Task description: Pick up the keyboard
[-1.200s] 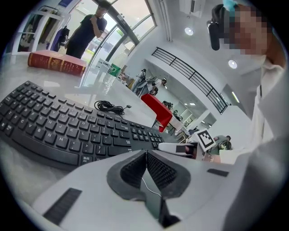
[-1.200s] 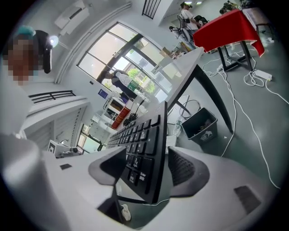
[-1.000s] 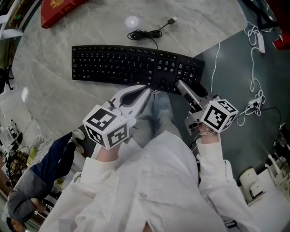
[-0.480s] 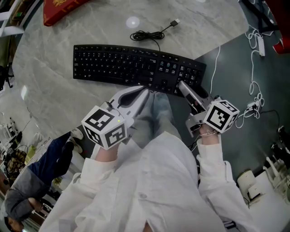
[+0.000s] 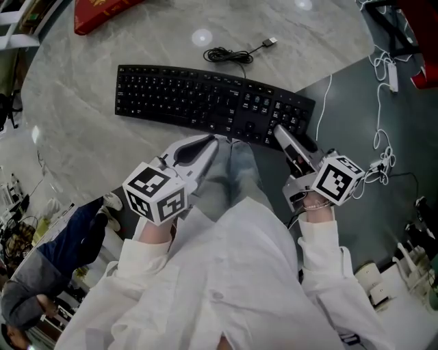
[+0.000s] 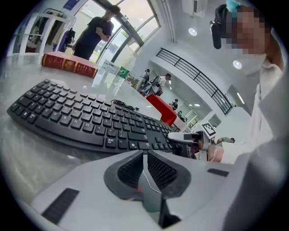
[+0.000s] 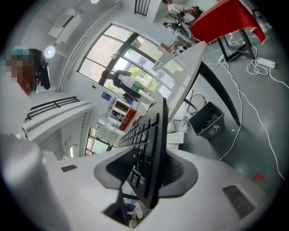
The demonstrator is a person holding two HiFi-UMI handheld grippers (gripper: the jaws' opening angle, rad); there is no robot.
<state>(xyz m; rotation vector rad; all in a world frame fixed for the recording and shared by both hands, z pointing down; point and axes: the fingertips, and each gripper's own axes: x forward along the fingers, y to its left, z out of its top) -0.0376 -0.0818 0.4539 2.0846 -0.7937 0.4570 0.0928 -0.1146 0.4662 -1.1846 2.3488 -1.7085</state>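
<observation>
Nearby, coiled cable (image 5: 229, 53), red book (image 5: 102, 10); right tool (image 5: 282, 133) closing round keyboard (image 5: 198, 99) end, left tool (image 5: 212, 141) pinched, empty.

Noted matt black plastic on the long black keyboard (image 5: 205, 102), glossy veined stone on the round grey tabletop (image 5: 82, 143).

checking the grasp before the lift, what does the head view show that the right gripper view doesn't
Head view only: the coiled cable beyond the keyboard, and the left tool, jaws together, near its front edge. Right gripper view only: the keyboard's end between the closing jaws of the right tool, and a bin on the floor. Both: the black keyboard and the right tool at its end.
</observation>
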